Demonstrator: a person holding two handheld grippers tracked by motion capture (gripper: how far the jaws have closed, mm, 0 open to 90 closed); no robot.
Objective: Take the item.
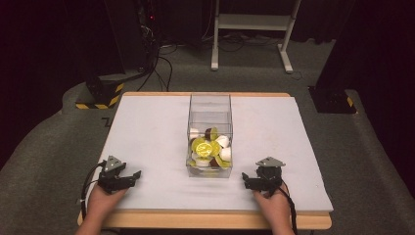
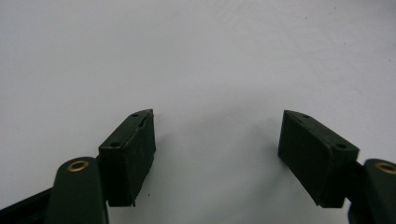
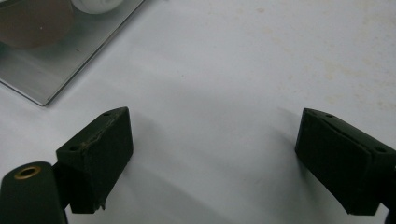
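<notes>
A flat, pale matte worktop (image 1: 147,127) is carrying a clear, square-sided plastic box (image 1: 209,105) at its centre, holding round yellow, white and brown pieces. Near the front edge, the left gripper (image 1: 133,177) and right gripper (image 1: 247,180) are resting either side, jaws spread wide, gripping nothing.

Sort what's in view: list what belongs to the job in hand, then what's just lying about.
Job:
clear box
small pieces inside
left gripper, open
right gripper, open
white mat

Lying about:
white stand
cables on floor
</notes>
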